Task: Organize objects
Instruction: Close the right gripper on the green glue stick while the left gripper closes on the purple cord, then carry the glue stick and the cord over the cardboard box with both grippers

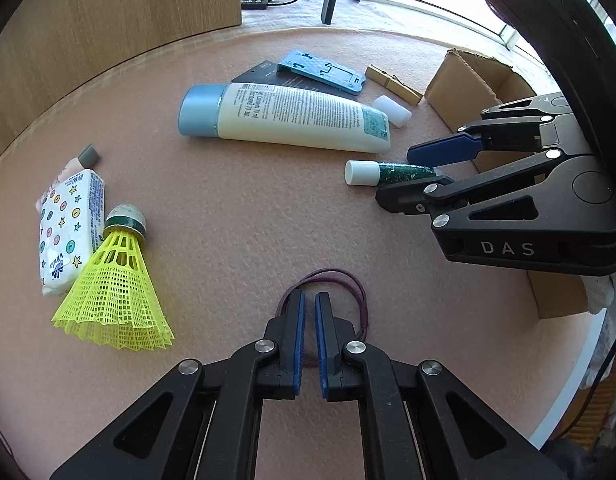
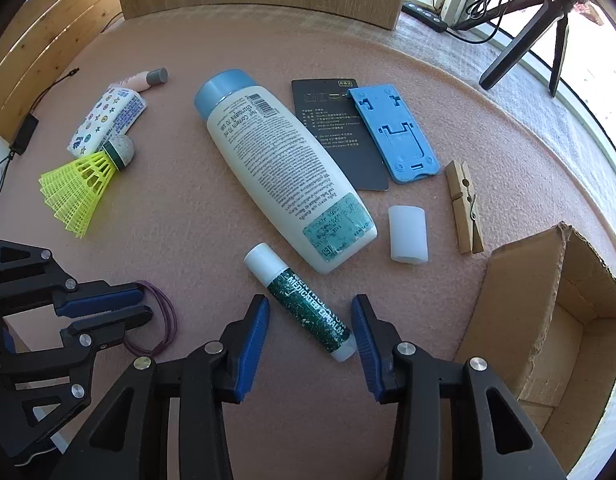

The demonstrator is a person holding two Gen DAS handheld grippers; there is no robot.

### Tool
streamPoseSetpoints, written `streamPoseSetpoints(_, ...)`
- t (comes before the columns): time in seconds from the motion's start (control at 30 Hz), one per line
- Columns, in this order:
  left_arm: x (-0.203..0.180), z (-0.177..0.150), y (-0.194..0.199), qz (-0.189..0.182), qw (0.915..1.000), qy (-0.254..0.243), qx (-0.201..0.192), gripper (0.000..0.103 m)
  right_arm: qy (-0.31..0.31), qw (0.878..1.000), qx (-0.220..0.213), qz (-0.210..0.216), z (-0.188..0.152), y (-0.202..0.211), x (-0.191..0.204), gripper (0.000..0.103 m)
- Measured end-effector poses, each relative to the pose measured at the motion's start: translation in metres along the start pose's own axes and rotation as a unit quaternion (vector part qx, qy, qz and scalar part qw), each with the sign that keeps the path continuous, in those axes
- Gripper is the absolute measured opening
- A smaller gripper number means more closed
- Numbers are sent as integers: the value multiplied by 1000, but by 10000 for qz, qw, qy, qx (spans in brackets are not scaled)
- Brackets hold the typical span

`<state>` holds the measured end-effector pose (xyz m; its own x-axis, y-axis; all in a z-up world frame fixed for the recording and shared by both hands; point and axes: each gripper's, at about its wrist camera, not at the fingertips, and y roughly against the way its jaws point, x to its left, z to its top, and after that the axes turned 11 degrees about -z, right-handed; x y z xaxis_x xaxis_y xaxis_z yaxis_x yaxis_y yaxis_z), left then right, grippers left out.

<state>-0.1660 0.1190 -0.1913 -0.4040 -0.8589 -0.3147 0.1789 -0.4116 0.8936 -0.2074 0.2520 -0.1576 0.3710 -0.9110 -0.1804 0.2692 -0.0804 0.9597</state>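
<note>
Now the left claw (image 1: 310, 300) is down on the pink tabletop (image 1: 228, 220), jaws nearly together with one strand of the purple hair tie (image 1: 358, 292) between the blue pads; the rest of the loop curls out to the side. Whether the pads truly bite the strand I cannot tell for sure, but it looks pinched. Over on the right, the right claw (image 2: 310, 312) stands partly open, straddling the green lip balm tube (image 2: 308, 304), which lies slantwise between the pads with a gap on both sides: no grip yet.

So this reads as the pick-up step, two at once. Next, I judge, the right claw needs to close squarely across the tube's barrel, then both lift and carry to the cardboard box (image 2: 548, 300), open just beside the right claw.

Room to move: the white lotion bottle (image 2: 284, 176) lies just beside the balm's cap end, so a straight lift is safer than a drag. The yellow shuttlecock (image 1: 116, 292) and tissue pack (image 1: 68, 228) sit well apart on the left. The box's torn rim stands between claw and drop.
</note>
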Motion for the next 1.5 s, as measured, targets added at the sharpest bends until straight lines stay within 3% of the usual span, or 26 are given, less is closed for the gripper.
streamPoseSetpoints(0.1, 0, 0, 0, -18, 10000, -2, -26, 2, 55, 10000, 7, -13, 0, 1, 2, 33)
streamPoseSetpoints(0.3, -2, -2, 1, -14, 9999, 4, -99, 0, 29, 10000, -9, 90, -1, 3, 4, 15)
streamPoseSetpoints(0.8, 0, -7, 10, 86, 9996, 100, -242, 0, -343, 9987, -174, 340, -17, 17, -8, 14)
streamPoseSetpoints(0.97, -3, -4, 8, 180, 9996, -13, -234, 7, -365, 9985, -174, 378, -22, 20, 0, 14)
streamPoseSetpoints(1.1, -5, -1, 4, 304, 9993, -88, -186, 25, -383, 9983, -190, 397, -19, 19, -6, 14)
streamPoseSetpoints(1.2, -5, 1, 5, 356, 9991, -88, -218, 33, -421, 9981, -210, 395, -21, 21, -8, 14)
streamPoseSetpoints(1.5, -5, 3, 13, 386, 9986, -237, -258, 44, -526, 9976, -207, 410, -26, 22, -16, 14)
